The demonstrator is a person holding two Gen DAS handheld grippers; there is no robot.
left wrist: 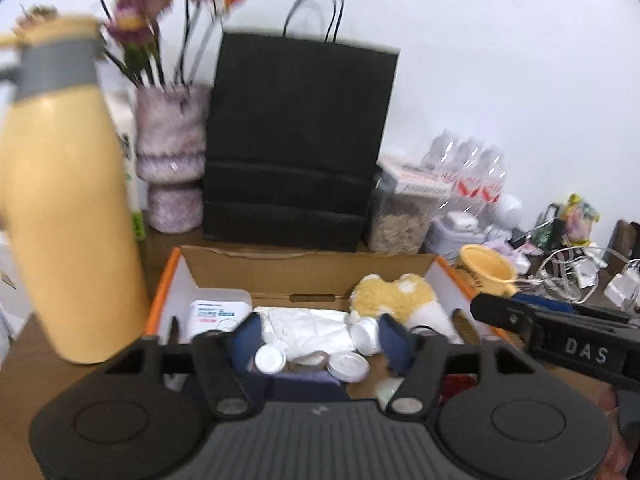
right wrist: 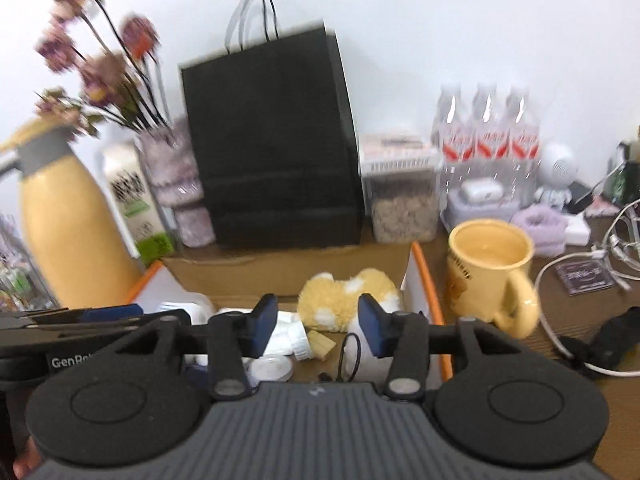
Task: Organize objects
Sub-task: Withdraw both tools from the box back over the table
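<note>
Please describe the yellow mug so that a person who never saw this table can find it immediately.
Find the tall black paper bag against the wall, with an open cardboard box in front of it. The mug stands upright on the table just outside the box's right, orange-edged wall. Unlike the tall yellow bottle left of the box, it is short, open-topped, with a side handle.

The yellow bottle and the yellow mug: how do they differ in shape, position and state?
The yellow bottle is tall and narrow with a grey collar near its top; the yellow mug is short and wide with a side handle. The bottle stands left of the cardboard box, the mug right of it. The bottle is capped; the mug is open and looks empty. Both are pale yellow and upright.
</note>
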